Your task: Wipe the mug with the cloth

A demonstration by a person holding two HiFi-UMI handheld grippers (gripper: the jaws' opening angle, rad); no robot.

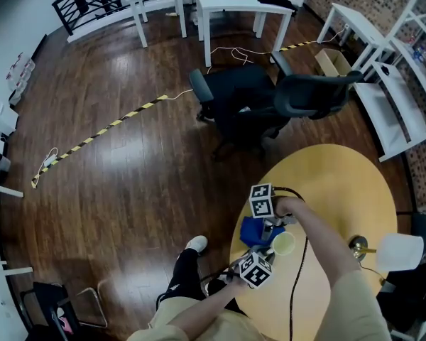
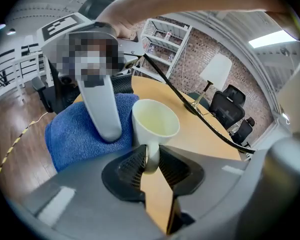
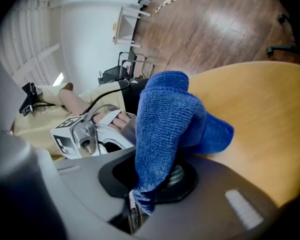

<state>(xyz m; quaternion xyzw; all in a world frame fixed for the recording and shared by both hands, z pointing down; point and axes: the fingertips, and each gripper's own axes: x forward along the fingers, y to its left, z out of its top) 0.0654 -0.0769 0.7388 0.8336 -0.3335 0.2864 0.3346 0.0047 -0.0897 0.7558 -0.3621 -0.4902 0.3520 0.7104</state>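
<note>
A cream mug is tipped with its mouth towards the camera, and my left gripper is shut on its handle. In the head view the mug is above the near left part of the round wooden table. My right gripper is shut on a blue cloth, which bunches up over the jaws. In the left gripper view the cloth lies against the mug's left side, with a grey finger of the right gripper over it. The cloth is by the table's left edge.
A white-shaded lamp stands at the table's right edge. A black cable runs across the tabletop. Two black office chairs stand beyond the table on the wooden floor. White shelving lines the right wall.
</note>
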